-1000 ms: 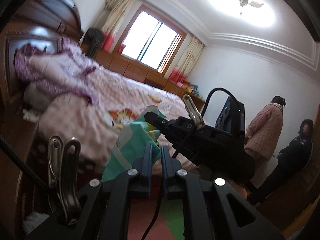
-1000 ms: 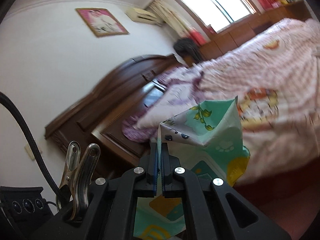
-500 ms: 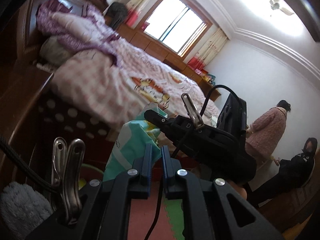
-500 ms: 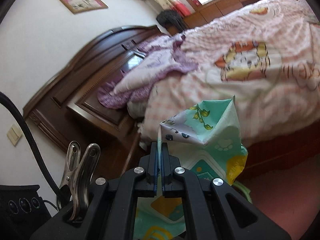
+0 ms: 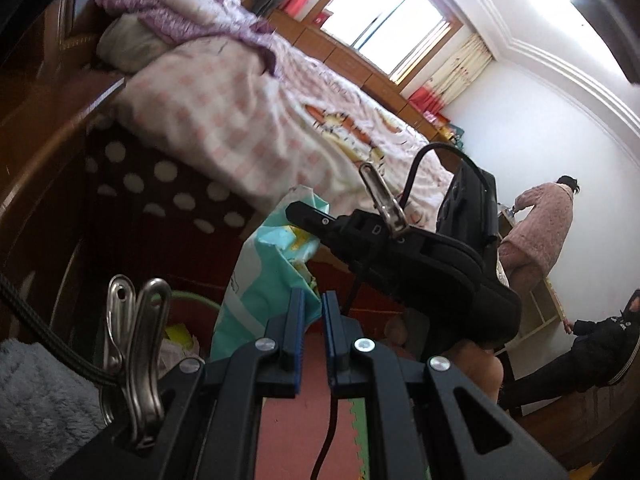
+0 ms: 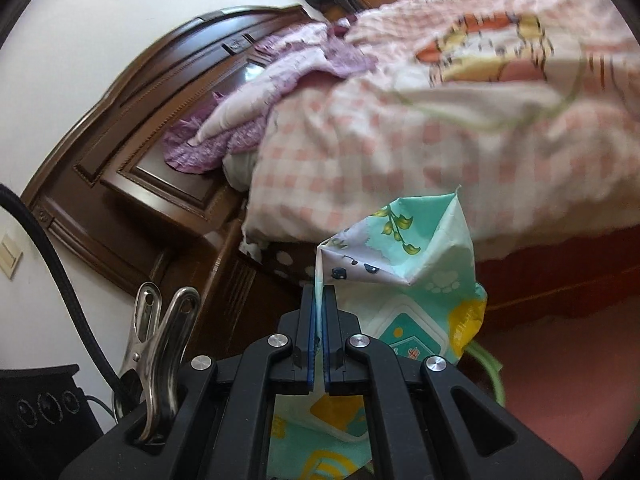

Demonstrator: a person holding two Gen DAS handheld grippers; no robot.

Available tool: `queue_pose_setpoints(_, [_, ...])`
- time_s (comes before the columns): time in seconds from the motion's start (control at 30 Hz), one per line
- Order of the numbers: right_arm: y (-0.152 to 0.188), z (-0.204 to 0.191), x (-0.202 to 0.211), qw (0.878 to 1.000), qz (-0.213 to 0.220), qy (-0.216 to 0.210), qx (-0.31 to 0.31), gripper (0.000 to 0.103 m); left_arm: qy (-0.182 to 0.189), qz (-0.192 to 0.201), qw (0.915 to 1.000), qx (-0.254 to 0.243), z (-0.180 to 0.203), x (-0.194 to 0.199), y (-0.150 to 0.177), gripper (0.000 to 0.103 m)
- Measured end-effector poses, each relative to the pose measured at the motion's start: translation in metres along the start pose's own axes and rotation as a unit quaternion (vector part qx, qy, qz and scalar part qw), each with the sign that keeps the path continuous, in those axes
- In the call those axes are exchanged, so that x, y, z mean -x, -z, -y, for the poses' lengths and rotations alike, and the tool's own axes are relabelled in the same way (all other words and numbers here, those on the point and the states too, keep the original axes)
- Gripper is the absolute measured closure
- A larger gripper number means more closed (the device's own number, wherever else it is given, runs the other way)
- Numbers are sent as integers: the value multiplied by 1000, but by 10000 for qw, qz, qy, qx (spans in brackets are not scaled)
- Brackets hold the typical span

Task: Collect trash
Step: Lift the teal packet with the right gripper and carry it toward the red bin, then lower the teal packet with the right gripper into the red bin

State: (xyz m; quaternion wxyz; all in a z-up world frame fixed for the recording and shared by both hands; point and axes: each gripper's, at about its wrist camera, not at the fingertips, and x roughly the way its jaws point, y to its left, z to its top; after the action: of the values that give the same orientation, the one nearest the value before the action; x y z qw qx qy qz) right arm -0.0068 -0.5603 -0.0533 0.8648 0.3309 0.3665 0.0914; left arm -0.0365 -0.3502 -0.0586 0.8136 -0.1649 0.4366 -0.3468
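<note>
- Left wrist view: our left gripper (image 5: pixel 312 316) is clenched on an edge of the crinkled teal printed plastic bag (image 5: pixel 260 280); the green-rimmed bin (image 5: pixel 188 298) lies below and left of the bag, nearer this hand.
- Right wrist view: our right gripper (image 6: pixel 319 312), angled downward, pinches the bag (image 6: pixel 416 276) by its upper corner; the bag hangs long-axis down, the bin's rim (image 6: pixel 486 360) just under it.

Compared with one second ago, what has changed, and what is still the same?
Both grippers came down beside the bed, carrying the teal printed bag; a green-rimmed bin now shows below. The left gripper and right gripper still pinch the bag.
</note>
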Motion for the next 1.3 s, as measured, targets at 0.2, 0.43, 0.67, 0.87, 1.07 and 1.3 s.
queue_pose_setpoints(0.2, [3, 16, -15, 9997, -192, 132, 86, 100, -66, -218, 9996, 163, -14, -23, 5, 94])
queue_pose_setpoints(0.43, [6, 24, -34, 9972, -427, 265, 550, 100, -259, -563, 9976, 315, -24, -49, 13, 95])
queue_pose_setpoints(0.67, [29, 56, -64, 9960, -828, 105, 313, 100, -563, -997, 9905, 758, -53, -78, 29, 95])
queue_pose_setpoints(0.87, [53, 90, -103, 9909, -1341, -71, 23, 100, -814, -1328, 9819, 1075, -74, -103, 39, 95])
queue_pose_setpoints(1.07, [74, 112, -127, 9857, -1661, -189, -221, 100, -933, -1586, 9718, 1477, -94, -117, 42, 95])
queue_pose_setpoints(1.3, [107, 130, -142, 9785, -2007, 0, -470, 100, -1494, -1799, 9641, 1260, -94, -135, 48, 99])
